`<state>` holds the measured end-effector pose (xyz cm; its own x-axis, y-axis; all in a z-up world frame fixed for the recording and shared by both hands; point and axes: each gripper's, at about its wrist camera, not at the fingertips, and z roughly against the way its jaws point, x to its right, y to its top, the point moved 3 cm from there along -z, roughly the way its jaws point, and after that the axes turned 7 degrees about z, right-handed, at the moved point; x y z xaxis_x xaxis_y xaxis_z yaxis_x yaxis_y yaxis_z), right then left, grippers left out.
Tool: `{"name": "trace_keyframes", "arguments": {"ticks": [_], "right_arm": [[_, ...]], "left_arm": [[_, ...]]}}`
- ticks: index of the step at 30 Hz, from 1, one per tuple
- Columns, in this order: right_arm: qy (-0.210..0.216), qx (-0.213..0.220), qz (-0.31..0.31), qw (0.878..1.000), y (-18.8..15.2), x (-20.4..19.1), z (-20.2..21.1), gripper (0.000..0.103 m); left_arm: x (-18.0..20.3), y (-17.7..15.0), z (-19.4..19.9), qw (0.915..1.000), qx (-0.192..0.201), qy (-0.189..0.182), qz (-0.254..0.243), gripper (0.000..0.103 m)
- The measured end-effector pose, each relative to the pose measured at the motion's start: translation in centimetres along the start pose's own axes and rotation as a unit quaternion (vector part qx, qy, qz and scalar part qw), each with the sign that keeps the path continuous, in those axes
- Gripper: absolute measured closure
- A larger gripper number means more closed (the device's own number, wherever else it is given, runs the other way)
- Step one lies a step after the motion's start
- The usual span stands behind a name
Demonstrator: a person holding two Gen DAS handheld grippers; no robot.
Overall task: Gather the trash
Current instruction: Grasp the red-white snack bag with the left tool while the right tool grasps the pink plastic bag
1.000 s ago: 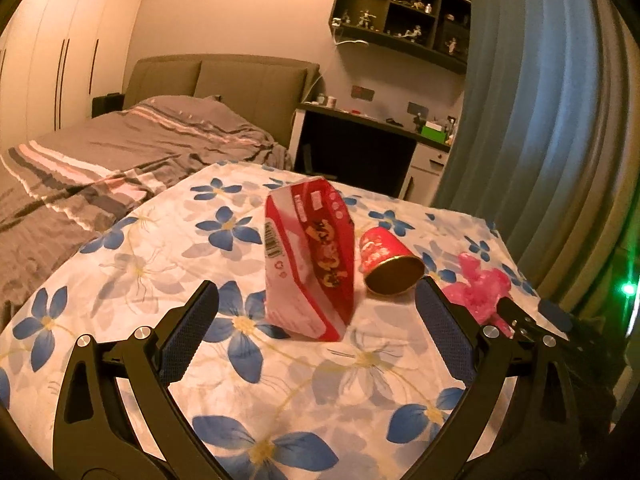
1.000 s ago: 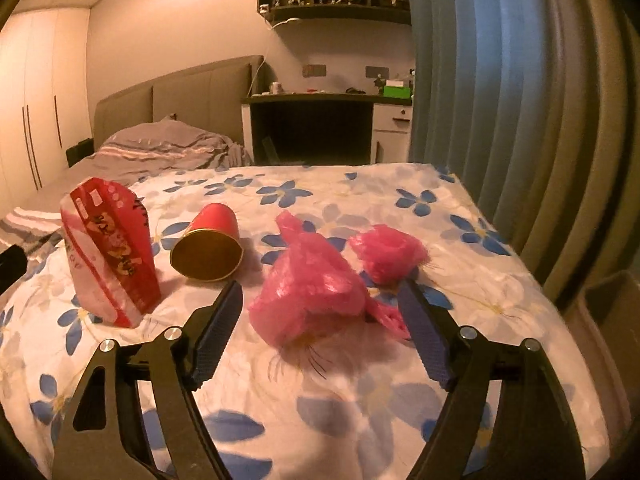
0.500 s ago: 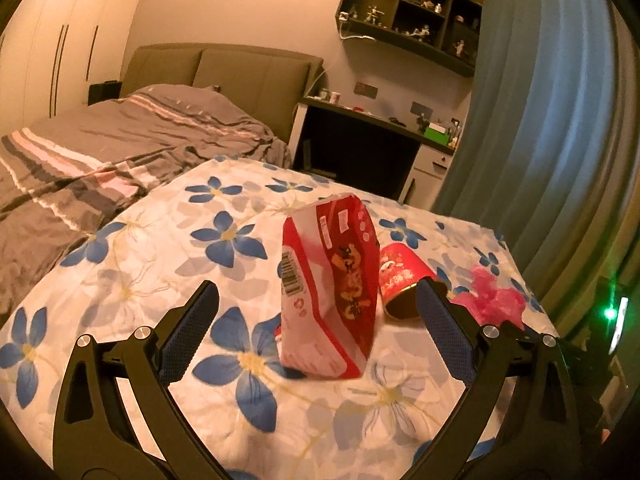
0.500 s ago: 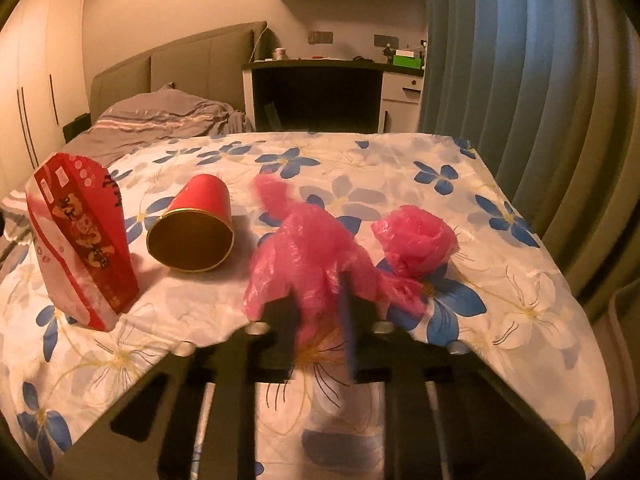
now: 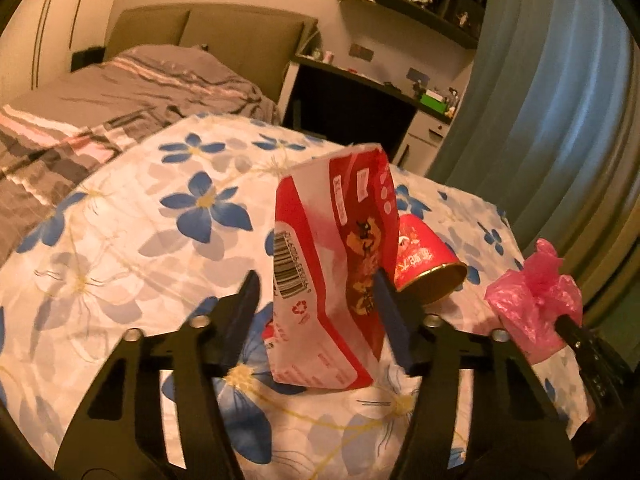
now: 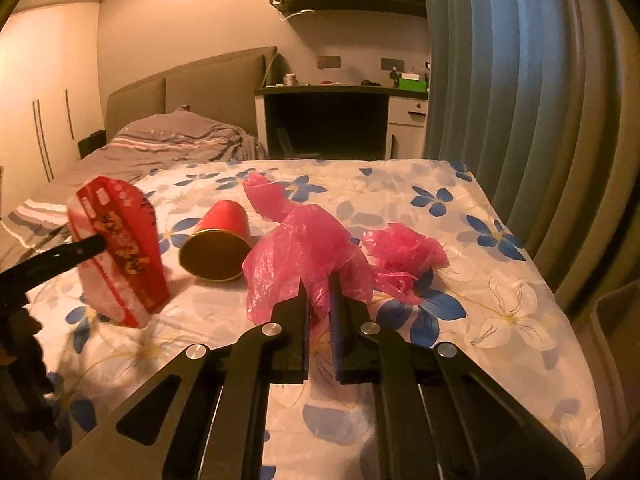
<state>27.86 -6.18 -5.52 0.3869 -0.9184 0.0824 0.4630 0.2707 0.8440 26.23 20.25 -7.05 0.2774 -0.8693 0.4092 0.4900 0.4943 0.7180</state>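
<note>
The right tongs (image 6: 319, 300) pinch the pink plastic bag (image 6: 308, 248) to lift it; the left tongs (image 5: 316, 300), just closing, straddle the upright red snack bag (image 5: 332, 280), seemingly not yet gripped.

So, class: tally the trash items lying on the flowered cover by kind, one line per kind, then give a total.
Red snack bag: 1
Red paper cup, lying on its side: 1
Pink plastic bags: 2, the larger pink bag pinched in the right claw, and the smaller crumpled pink bag beside it
Total: 4
</note>
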Motion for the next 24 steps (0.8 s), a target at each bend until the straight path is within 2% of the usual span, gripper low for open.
{"name": "trace_keyframes", "arguments": {"ticks": [1,3,4,5,8,14,21,24], "right_arm": [[0.002,0.001,0.002,1.000,0.0,-0.1,0.2,0.094],[0.005,0.003,0.003,1.000,-0.1,-0.2,0.8,0.094],[0.007,0.003,0.002,1.000,-0.2,-0.3,1.0,0.094],[0.008,0.004,0.001,1.000,-0.2,-0.3,1.2,0.094],[0.011,0.007,0.000,1.000,-0.4,-0.3,2.1,0.094],[0.014,0.021,0.000,1.000,-1.0,0.2,4.3,0.094],[0.013,0.047,-0.012,0.999,-1.3,1.4,7.9,0.094],[0.007,0.054,-0.013,0.998,-1.6,2.2,9.3,0.094]], "left_arm": [[0.0,-0.1,-0.1,1.0000,-0.005,-0.005,0.000,0.059],[0.0,-0.2,-0.3,0.9999,-0.012,-0.010,-0.003,0.079],[0.0,-0.3,-0.3,0.9998,-0.015,-0.015,-0.005,0.083],[0.1,-0.3,-0.2,0.9997,-0.014,-0.017,-0.008,0.091],[0.7,-0.5,0.5,0.9995,-0.008,-0.021,-0.021,0.102],[2.6,-1.3,4.3,0.9980,0.019,-0.045,-0.040,0.103],[6.8,-3.4,9.5,0.9947,0.055,-0.059,-0.065,0.103],[8.2,-4.5,10.4,0.9937,0.054,-0.062,-0.075,0.103]]}}
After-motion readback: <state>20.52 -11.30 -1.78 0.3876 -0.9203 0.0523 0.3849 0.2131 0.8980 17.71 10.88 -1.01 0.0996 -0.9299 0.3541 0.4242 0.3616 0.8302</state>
